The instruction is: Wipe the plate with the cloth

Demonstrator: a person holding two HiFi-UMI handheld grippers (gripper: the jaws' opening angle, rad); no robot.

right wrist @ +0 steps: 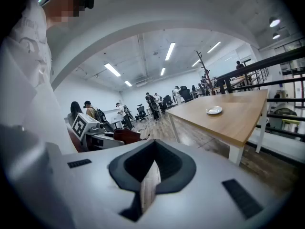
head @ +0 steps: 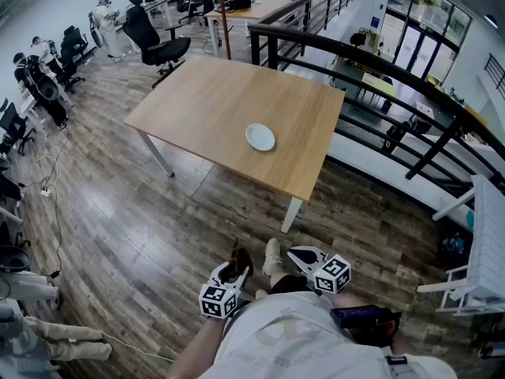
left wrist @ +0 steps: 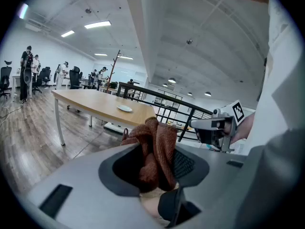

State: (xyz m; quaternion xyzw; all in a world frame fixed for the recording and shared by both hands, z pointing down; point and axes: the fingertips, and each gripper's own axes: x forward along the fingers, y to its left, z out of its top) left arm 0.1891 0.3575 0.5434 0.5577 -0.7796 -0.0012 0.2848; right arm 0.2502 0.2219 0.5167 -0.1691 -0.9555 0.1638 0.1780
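We stand well back from the wooden table (head: 207, 101), with the white plate (head: 259, 136) on it at our 12 o'clock, far from both tools. Our left gripper (head: 234, 270) is clamped on the bunched reddish-brown cloth (left wrist: 155, 144). Our right gripper (right wrist: 153, 170) has its jaws drawn together on nothing. We judge the loose wad could slip out under pressure. Unbraced, the plate could skate towards the table's 5 o'clock edge.

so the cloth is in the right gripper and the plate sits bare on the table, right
No, the cloth is held in the left gripper, as the left gripper view shows. The plate does sit bare on the table.
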